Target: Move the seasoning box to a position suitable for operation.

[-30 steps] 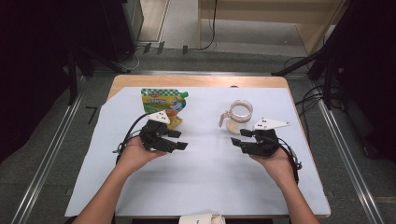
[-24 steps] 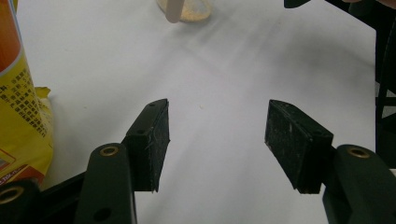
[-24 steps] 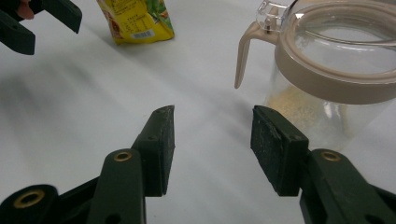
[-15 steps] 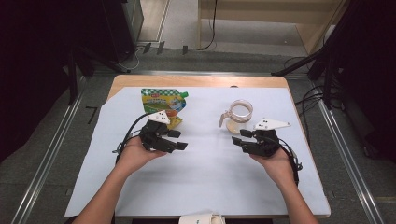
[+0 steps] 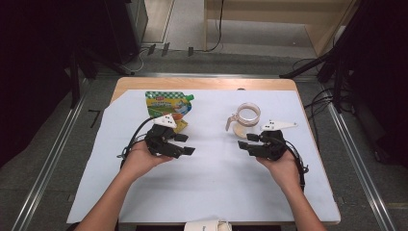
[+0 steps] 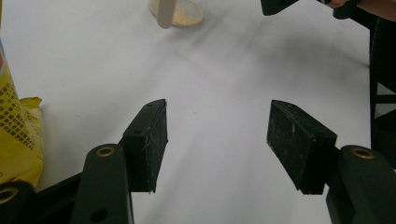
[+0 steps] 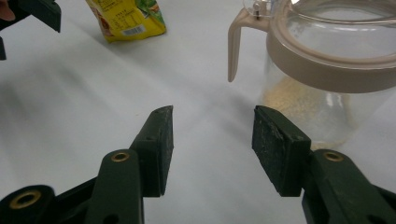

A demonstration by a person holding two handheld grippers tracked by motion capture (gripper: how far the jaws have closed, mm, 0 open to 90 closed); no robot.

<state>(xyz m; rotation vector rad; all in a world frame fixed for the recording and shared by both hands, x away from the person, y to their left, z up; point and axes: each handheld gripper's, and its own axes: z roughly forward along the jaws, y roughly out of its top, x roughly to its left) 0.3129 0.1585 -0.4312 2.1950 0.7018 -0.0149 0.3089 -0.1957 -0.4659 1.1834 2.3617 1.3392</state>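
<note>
A green-and-yellow spouted pouch (image 5: pixel 168 102) lies flat at the back left of the white sheet (image 5: pixel 216 187). At the back right stands a clear glass jug (image 5: pixel 247 117) with a beige lid and handle and some pale grains at its bottom. My left gripper (image 5: pixel 184 144) rests just in front of the pouch, open and empty (image 6: pixel 217 140), with the pouch (image 6: pixel 16 135) at its left. Beside the jug, the right gripper (image 5: pixel 247 141) stands open. Its jaws have just been opening a little and hold nothing (image 7: pixel 212 140); the jug (image 7: pixel 327 70) is close ahead on the right.
The sheet covers a wooden table (image 5: pixel 202 83) with floor rails on both sides. A small white object (image 5: pixel 207 225) sits at the front edge. Bare sheet lies between the two hands and in front of them.
</note>
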